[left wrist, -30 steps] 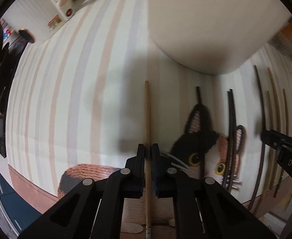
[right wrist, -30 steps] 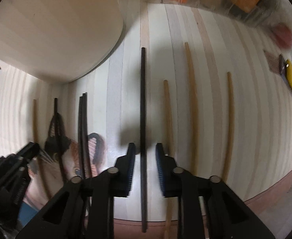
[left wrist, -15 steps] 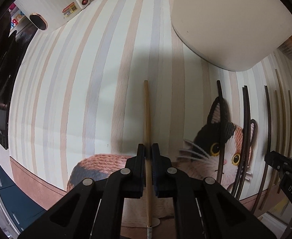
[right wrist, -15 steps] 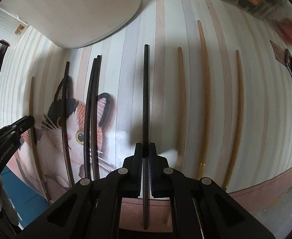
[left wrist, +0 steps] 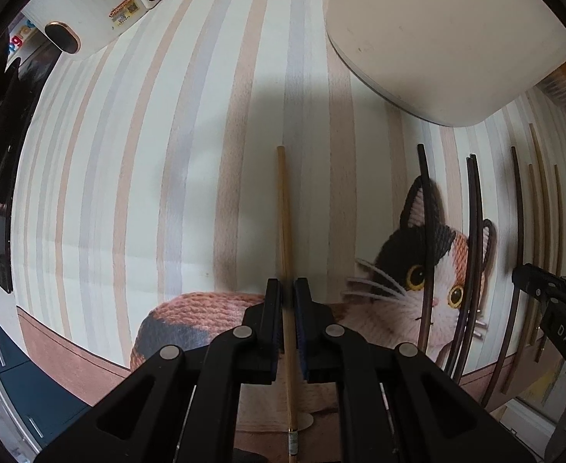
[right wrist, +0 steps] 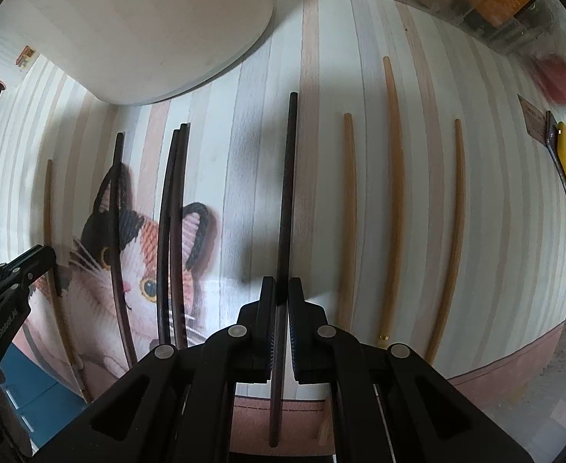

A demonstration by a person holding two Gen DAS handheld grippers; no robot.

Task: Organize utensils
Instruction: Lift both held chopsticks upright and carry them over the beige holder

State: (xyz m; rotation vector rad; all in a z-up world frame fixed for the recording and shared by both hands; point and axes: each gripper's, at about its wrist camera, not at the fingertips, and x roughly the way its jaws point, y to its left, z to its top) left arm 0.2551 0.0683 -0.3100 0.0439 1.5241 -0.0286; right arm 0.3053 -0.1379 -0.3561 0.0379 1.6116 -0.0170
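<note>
Chopsticks are spread lengthwise over the striped counter [left wrist: 136,177] with its printed calico cat [left wrist: 433,270]. A light wooden chopstick [left wrist: 284,223] is clamped between the jaws of the left gripper [left wrist: 287,297], pointing toward 12 o'clock. A dark chopstick [right wrist: 287,193] is pinched likewise in the closed jaws of the right gripper [right wrist: 278,293]. At 3 o'clock of it three light chopsticks [right wrist: 395,193] are laid apart; at 9 o'clock three dark chopsticks [right wrist: 171,231] are seen across the cat, two apparently touching. A cream rounded container [right wrist: 144,27] is set at 11 o'clock.
</note>
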